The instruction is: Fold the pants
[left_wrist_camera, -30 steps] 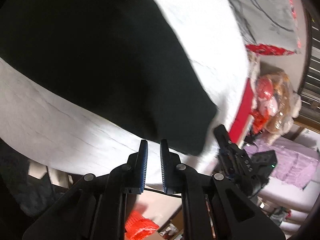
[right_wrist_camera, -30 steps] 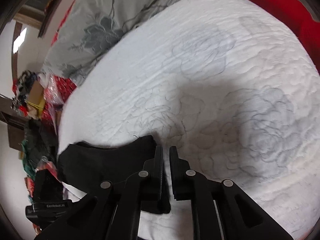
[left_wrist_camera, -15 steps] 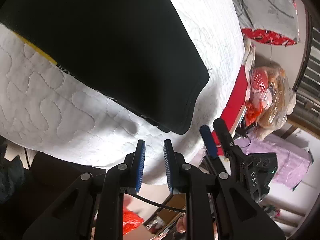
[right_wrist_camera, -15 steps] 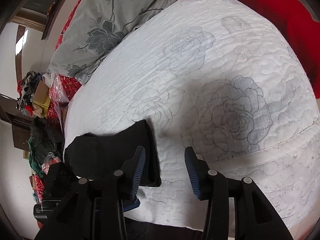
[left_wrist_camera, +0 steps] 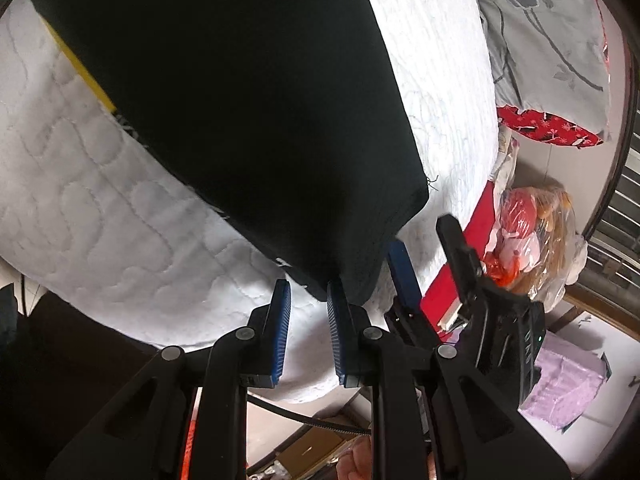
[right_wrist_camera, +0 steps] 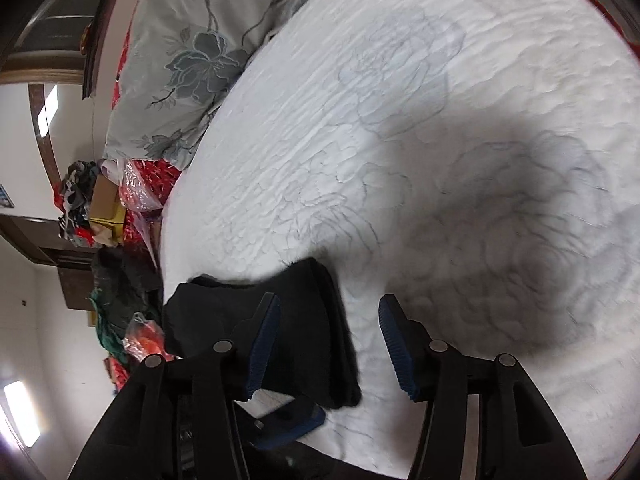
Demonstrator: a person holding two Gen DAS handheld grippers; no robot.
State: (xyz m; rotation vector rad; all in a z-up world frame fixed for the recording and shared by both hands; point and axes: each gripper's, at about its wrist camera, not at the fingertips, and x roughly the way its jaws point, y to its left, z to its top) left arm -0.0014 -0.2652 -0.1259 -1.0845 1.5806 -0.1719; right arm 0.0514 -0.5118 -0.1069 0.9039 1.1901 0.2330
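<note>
Nearest, the left gripper is seen with its blue-padded fingers narrowly parted and nothing between them; the hem corner of the black pants lies just beyond the right-hand finger, touching or nearly so, which cannot be told apart. The right gripper is held with its fingers spread wide and empty, straddling the pants' edge, presumably so that a fresh hold can be taken for the next fold. The pants are found near the bed's front edge, towards its left corner, already gathered into a thick, layered, matte black bundle with a stitched hem and a loose thread. Farther off, a grey floral pillow is seen at the head of the bed.
</note>
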